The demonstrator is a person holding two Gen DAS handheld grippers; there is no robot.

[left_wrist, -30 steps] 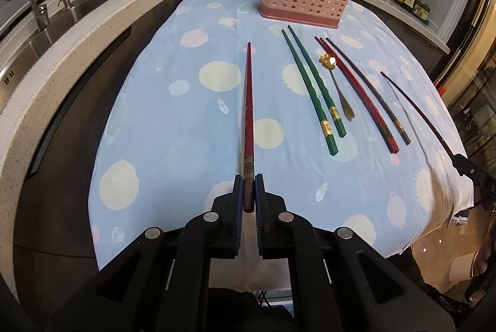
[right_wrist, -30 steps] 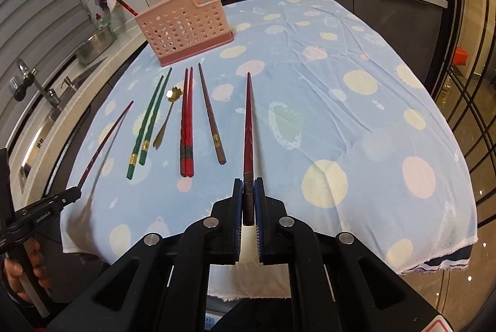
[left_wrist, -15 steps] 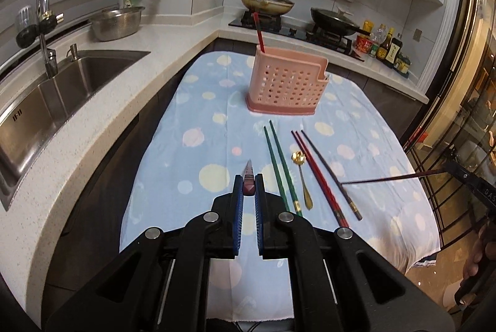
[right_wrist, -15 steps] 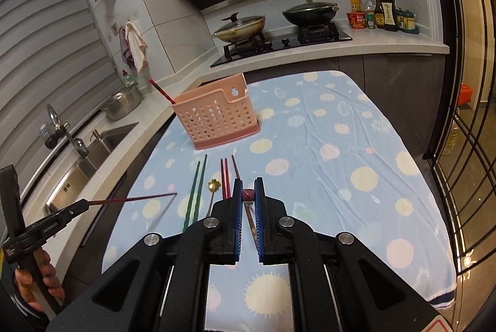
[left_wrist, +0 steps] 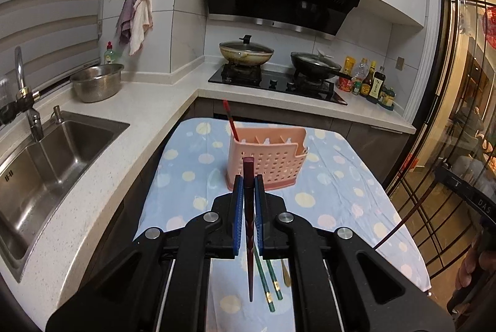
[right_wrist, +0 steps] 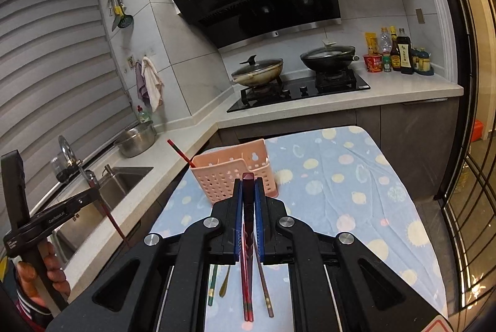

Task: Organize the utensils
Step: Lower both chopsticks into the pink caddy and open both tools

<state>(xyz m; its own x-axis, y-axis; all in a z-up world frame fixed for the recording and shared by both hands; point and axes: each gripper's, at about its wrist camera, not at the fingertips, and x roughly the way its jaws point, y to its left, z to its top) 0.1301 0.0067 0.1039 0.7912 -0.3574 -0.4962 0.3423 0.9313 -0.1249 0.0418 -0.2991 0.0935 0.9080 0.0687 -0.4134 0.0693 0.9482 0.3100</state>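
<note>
Here both grippers' fingers point(left_wrist: 238, 205) point(right_wrist: 238, 205) clamp dark red chopsticks point(left_wrist: 248, 208) point(right_wrist: 248, 202), tips hanging downward.

The worktop point(left_wrist: 350, 177) is covered by a pale blue cloth point(right_wrist: 341, 177) printed with yellow and pink dots. A pink perforated utensil basket point(left_wrist: 268, 164) stands on the cloth toward its far end. Nearer, seen below the camera mounts, lie a pair of green chopsticks point(left_wrist: 269, 285), a gold spoon point(right_wrist: 223, 285), a pair of red chopsticks point(right_wrist: 247, 291) and what looks like one brown chopstick point(right_wrist: 266, 291), all roughly parallel.
</note>
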